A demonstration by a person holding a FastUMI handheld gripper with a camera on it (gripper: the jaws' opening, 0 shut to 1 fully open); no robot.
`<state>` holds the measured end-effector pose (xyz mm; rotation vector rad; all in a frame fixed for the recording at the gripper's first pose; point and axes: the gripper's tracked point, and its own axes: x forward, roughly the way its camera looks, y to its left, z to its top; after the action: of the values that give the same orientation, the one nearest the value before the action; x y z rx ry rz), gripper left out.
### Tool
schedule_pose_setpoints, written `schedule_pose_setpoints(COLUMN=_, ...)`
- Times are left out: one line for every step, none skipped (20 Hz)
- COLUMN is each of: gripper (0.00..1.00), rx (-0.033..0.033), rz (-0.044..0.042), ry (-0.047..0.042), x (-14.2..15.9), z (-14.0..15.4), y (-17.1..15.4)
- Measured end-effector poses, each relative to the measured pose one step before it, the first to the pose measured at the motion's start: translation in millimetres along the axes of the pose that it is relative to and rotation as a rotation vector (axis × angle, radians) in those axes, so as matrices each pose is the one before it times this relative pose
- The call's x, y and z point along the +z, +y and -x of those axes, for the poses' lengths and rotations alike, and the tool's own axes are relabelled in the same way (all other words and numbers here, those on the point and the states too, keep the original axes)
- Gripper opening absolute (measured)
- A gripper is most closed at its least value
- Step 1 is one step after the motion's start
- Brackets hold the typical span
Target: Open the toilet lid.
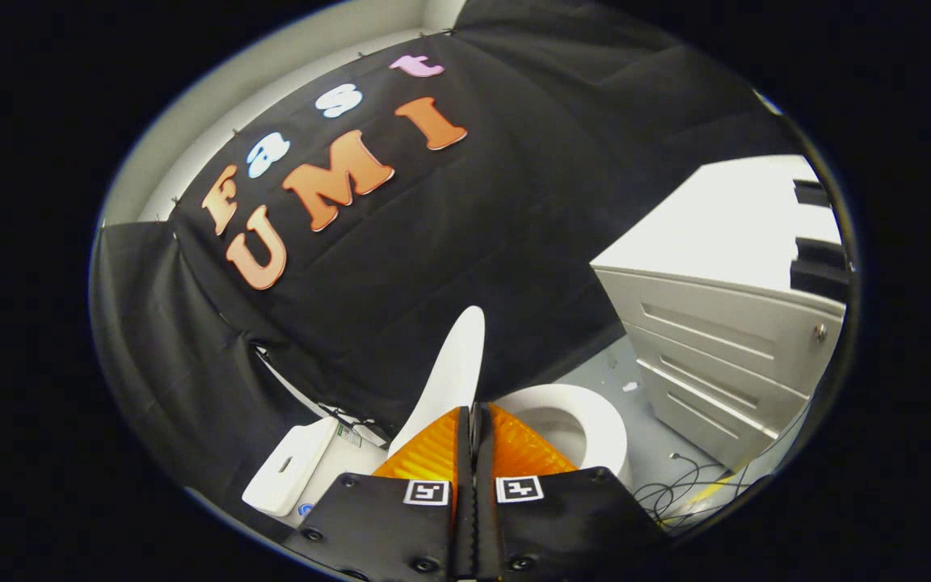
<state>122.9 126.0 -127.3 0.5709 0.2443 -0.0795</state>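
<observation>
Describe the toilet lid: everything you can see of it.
The toilet lid is white, smooth and glossy, plastic by the look of it, a thin rounded oval seen nearly edge-on. It is raised, standing close to upright with a slight tilt, above the tank side of the toilet and beside the open seat. Its lower end is hidden behind the gripper, whose fingers are closed together just in front of it; whether they touch it is unclear.

A mock bathroom set up inside a recording booth

A white toilet [587, 420] with its lid [453, 376] raised stands on a grey floor [595, 372] against a draped black cloth wall [514, 242], beside a white drawer cabinet [724, 356], with loose cables [676, 493] lying near it.
</observation>
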Motion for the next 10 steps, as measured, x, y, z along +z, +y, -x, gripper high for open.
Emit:
schedule_pose_setpoints(gripper=0.08, rx=0.00861, rz=0.03319, ry=-0.00412, x=3.74, z=0.99, y=11.23)
schedule_pose_setpoints(gripper=0.08, rx=0.00596, rz=0.03202, ry=0.00249, x=2.9, z=-0.77, y=9.47)
schedule_pose_setpoints(gripper=0.08, rx=-0.00019, rz=0.02908, ry=0.00642, x=1.61, z=-1.05, y=7.97)
schedule_pose_setpoints(gripper=0.08, rx=0.00733, rz=0.02706, ry=0.00542, x=2.2, z=0.12, y=8.27)
schedule_pose_setpoints(gripper=0.08, rx=0.01095, rz=0.00622, ry=0.00585, x=2.32, z=-2.02, y=6.16)
schedule_pose_setpoints(gripper=0.08, rx=0.0119, rz=-0.00764, ry=0.00868, x=2.16, z=-1.17, y=6.13)
schedule_pose_setpoints(gripper=0.08, rx=0.00893, rz=-0.01364, ry=0.01271, x=1.05, z=-0.16, y=5.01)
schedule_pose_setpoints(gripper=0.08, rx=0.00749, rz=-0.00348, ry=0.00289, x=2.28, z=0.58, y=5.87)
schedule_pose_setpoints(gripper=0.08, rx=0.0058, rz=0.01097, ry=0.00064, x=0.57, z=0.35, y=6.71)
schedule_pose_setpoints(gripper=0.08, rx=0.00321, rz=0.01915, ry=0.00095, x=2.22, z=0.55, y=6.65)
